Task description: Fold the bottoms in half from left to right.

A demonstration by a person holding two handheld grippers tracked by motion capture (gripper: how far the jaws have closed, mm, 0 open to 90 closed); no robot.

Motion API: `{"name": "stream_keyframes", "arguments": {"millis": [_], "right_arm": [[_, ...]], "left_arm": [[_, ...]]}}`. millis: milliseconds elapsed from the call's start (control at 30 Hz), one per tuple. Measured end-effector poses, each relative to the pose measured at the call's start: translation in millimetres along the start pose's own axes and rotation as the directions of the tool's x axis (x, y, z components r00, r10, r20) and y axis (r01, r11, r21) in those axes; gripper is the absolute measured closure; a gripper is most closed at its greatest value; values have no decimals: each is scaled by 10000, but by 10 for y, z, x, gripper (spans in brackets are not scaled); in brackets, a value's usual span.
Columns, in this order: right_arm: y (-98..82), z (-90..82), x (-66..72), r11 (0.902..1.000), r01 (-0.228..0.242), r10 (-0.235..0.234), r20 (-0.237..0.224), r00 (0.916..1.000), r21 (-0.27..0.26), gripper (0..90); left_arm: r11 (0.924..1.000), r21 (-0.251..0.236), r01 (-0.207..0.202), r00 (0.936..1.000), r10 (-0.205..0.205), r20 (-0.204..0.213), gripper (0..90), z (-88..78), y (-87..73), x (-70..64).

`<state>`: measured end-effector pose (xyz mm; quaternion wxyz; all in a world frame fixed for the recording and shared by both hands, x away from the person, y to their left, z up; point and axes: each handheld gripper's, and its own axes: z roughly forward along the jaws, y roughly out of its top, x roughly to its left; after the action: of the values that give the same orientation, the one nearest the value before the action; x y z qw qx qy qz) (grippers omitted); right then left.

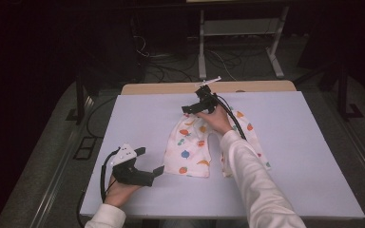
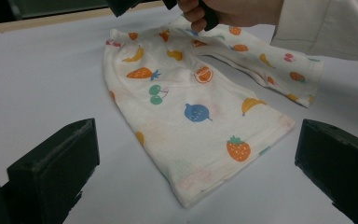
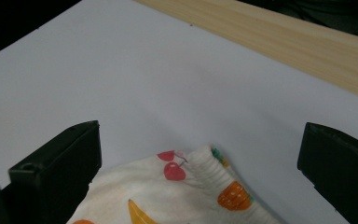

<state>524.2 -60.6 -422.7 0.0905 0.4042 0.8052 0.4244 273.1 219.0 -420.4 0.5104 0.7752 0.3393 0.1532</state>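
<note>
1. The right gripper [image 1: 188, 109] is held over the far end of a pair of small fruit-print trousers [image 1: 190, 149]. Its jaws stand wide apart with nothing between them. In the right gripper view the ribbed waistband corner [image 3: 209, 170] lies on the table below and between the jaws, not touched by either.
2. The left gripper [image 1: 152, 161] sits low at the near left of the table, just beside the hem of the nearer trouser leg. Its jaws are also spread wide and hold nothing.
3. In the left gripper view the trousers [image 2: 191, 112] lie flat ahead of the open jaws, one leg reaching toward the camera and the other [image 2: 265, 60] angling off to the right.
4. The trousers are white with carrots, bananas, cherries and strawberries printed on them. They lie a little past the middle of the pale lilac table cover [image 1: 290, 156], waistband toward the far edge and legs toward the person.
5. The person's right hand [image 1: 216, 118] and white sleeve [image 1: 249, 175] cross over the right trouser leg.
6. A strip of wooden tabletop [image 1: 166, 88] shows beyond the far edge of the cover.
</note>
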Motion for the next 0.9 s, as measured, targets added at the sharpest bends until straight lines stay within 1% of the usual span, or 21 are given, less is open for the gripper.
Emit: {"name": "stream_keyframes", "arguments": {"millis": [33, 67, 133, 200, 267, 333, 367, 467, 533, 600, 667, 700, 733, 767, 800, 833, 867, 900], "right_arm": [[0, 0, 0, 10000, 0, 0, 0, 10000, 0, 0], [-11, 16, -11, 9999, -102, 102, 27, 9999, 63, 7], [-38, 42, -44, 9995, -301, 300, 127, 9995, 102, 78], [-51, 65, -63, 9987, -489, 487, 194, 9986, 108, 124], [-56, 82, -69, 9983, -577, 576, 66, 9983, 64, 151], [-52, 92, -56, 9986, -514, 512, 180, 9985, 77, 202], [-50, 102, -49, 9993, -369, 367, 243, 9990, 95, 228], [-52, 132, -45, 9992, -265, 255, 371, 9990, 285, 316], [-62, 150, -46, 9991, -253, 242, 312, 9992, 350, 387], [-67, 162, -44, 9991, -236, 227, 249, 9994, 350, 428], [-72, 184, -37, 9988, -379, 377, 64, 9993, 326, 471], [-76, 211, -37, 9979, -503, 504, -18, 9987, 402, 512], [-76, 211, -37, 9979, -503, 504, -18, 9987, 402, 512], [-64, 243, -25, 9965, -441, 433, 135, 9990, 707, 566], [-64, 243, -25, 9965, -441, 433, 135, 9990, 707, 566], [-56, 242, -8, 9965, -416, 409, 111, 9991, 719, 616], [-56, 242, -8, 9965, -416, 409, 111, 9991, 719, 616], [-51, 238, 3, 9967, -377, 367, 141, 9992, 717, 644]], "left_arm": [[10000, -5, -3, 10000, 3, 5, 0, 0, 0, -1], [10000, 3, -12, 10000, 12, 5, 0, 0, 0, -1], [10000, 9, 8, 10000, -8, -2, 0, 2, 1, 1], [10000, 5, -4, 10000, 4, 9, 0, 2, 1, 2], [10000, -1, -19, 10000, 19, 23, 0, 2, 2, 2], [10000, 15, -18, 10000, 18, 31, 0, 3, 2, 2], [10000, 19, -16, 10000, 16, 32, 0, 4, 1, 1], [10000, 15, -49, 10000, 49, 29, 0, 2, 2, -2], [10000, 18, -57, 10000, 57, 18, 0, 2, 3, 0], [10000, 29, -53, 10000, 53, 23, 0, 4, 3, 1], [10000, 40, -44, 10000, 44, 32, 0, 7, 2, 0], [10000, 43, -35, 10000, 35, 40, 0, 9, 1, 0], [10000, 49, -33, 10000, 33, 35, 0, 11, 1, 0], [10000, 50, -33, 10000, 32, 29, 0, 11, 1, 1], [10000, 45, -31, 10000, 31, 27, 0, 10, 1, 1], [10000, 39, -49, 10000, 49, 29, 0, 6, 2, 0], [10000, 22, -73, 10000, 73, 18, 0, 3, 3, 1], [10000, 21, -68, 10000, 68, 16, 0, 3, 2, 3]]}}
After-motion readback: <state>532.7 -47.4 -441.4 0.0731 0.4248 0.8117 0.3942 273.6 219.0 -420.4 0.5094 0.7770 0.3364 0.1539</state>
